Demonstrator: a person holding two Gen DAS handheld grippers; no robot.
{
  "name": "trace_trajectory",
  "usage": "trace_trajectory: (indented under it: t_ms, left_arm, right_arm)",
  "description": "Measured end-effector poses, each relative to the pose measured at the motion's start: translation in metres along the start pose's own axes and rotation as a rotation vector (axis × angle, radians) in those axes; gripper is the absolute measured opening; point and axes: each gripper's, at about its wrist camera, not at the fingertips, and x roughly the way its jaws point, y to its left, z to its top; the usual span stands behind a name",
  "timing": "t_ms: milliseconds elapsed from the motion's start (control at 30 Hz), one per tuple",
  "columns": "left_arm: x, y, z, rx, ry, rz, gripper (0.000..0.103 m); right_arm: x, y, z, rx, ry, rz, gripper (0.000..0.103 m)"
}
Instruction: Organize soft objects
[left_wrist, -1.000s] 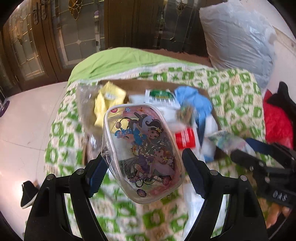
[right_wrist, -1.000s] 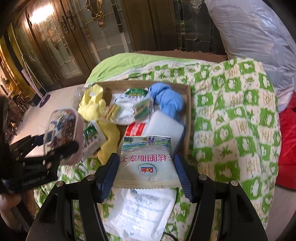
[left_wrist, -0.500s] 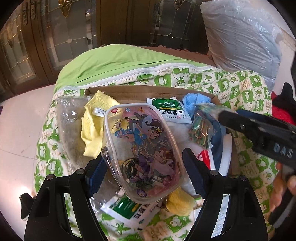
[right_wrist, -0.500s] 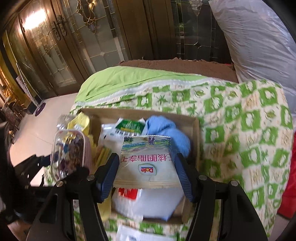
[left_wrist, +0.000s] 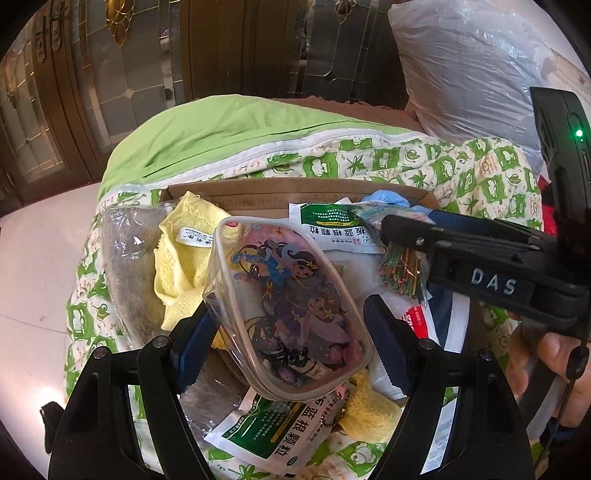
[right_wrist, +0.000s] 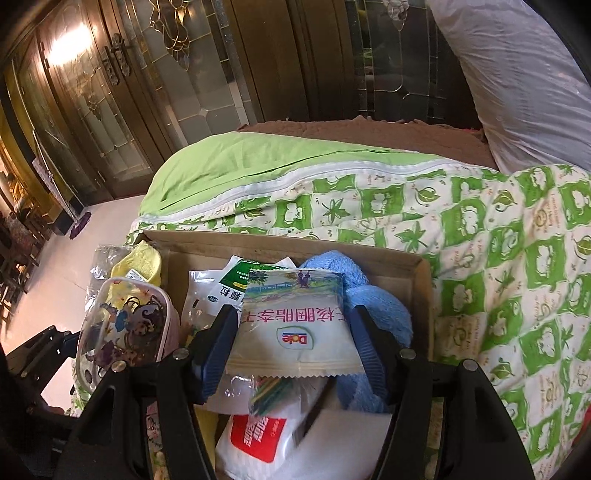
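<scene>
My left gripper (left_wrist: 290, 306) is shut on a clear zip pouch (left_wrist: 291, 314) printed with cartoon girls, held tilted above the near left part of a shallow cardboard box (left_wrist: 295, 190). My right gripper (right_wrist: 293, 314) holds a white Dole snack packet (right_wrist: 291, 332) over the middle of the box (right_wrist: 280, 245). Its jaws are opening, with the packet still between the pads. The box holds a yellow towel (left_wrist: 177, 266), a blue towel (right_wrist: 380, 310), green-and-white sachets (left_wrist: 332, 225), a bag of coloured sticks (left_wrist: 402, 269) and a red-and-white pack (right_wrist: 258, 435).
The box rests on a green-and-white patterned quilt (right_wrist: 498, 258) with a plain green cover (right_wrist: 240, 158) behind it. A big plastic-wrapped bundle (left_wrist: 472, 70) stands at the back right. A second sachet (left_wrist: 280, 432) lies near the front. Glass-panelled wooden doors (right_wrist: 110, 92) and pale floor lie to the left.
Both grippers came forward over the box, still carrying their loads. The right gripper moved the farthest, from the quilt's near edge to above the box contents, entering the left wrist view.
</scene>
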Motion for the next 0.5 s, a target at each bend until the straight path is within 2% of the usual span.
trace_trajectory:
  t_ms: [67,167,333,500]
  left_arm:
    - [0.0,0.0,0.0,0.001,-0.003,0.005,0.079]
    - [-0.001,-0.001,-0.001,0.005,-0.009,0.019,0.079]
    - [-0.009,-0.005,-0.003,0.036,-0.028,0.061,0.08]
    - [-0.032,-0.012,-0.006,0.064,-0.086,0.087,0.08]
  right_arm:
    - [0.001,0.002,-0.002,-0.004,-0.002,0.012,0.066]
    - [-0.003,0.004,-0.004,-0.001,-0.016,0.026,0.079]
    - [-0.02,0.004,-0.012,0.009,-0.055,0.016,0.08]
    - [-0.053,-0.004,-0.037,0.064,-0.103,0.009,0.08]
